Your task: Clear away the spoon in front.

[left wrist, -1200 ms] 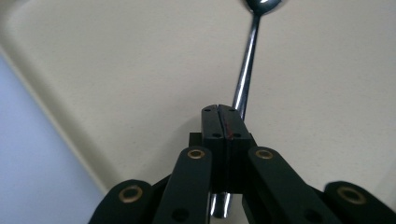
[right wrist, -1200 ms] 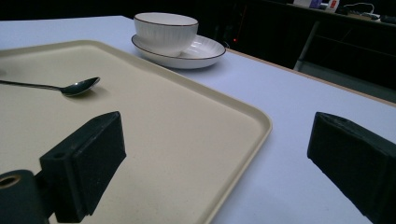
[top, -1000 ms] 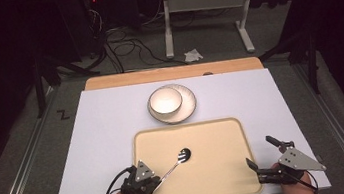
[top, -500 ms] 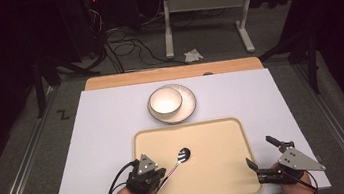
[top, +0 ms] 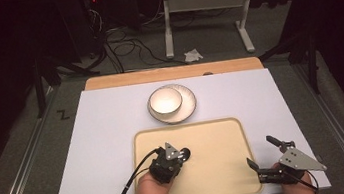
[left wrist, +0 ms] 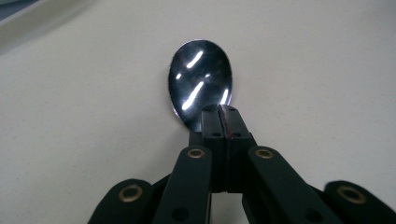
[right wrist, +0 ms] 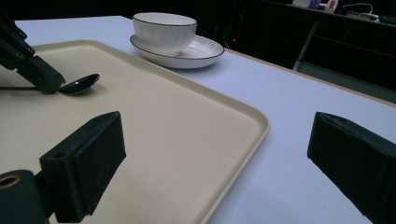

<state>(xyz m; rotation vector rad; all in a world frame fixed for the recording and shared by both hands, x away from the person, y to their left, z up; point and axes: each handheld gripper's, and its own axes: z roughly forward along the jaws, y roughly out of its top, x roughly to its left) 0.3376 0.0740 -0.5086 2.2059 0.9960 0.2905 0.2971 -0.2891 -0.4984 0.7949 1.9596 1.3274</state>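
**Inspector:** Two grippers are on the table in the high view. Starting at lower left of centre, the left gripper (top: 177, 158) sits over the near-left part of the beige tray (top: 221, 181), its cable trailing down and left off the white table (top: 104, 131).

**Assistant:** State of its jaws?

**Inspector:** Closed narrow on the handle of a dark spoon (left wrist: 201, 83). In the left gripper view the pads (left wrist: 219, 121) meet just behind the bowl of the spoon, which lies flat on the tray. A grip that close to the bowl looks chosen for control, so the spoon cannot swing.

**Assistant:** And the spoon's place?

**Inspector:** On the tray, left of its centre, bowl end pointing up-frame towards the crockery.

**Assistant:** Moving right?

**Inspector:** Upper centre: a white bowl (top: 164, 101) stands on a saucer (top: 187, 109), beyond the tray's far edge and apart from it. I judge it the likely destination for the spoon.

**Assistant:** The far right?

**Inspector:** The right gripper (top: 263, 154) rests at the tray's lower-right corner, jaws wide, nothing between them. In the right gripper view they straddle the tray's rim without touching it. It appears parked clear of the working hand.
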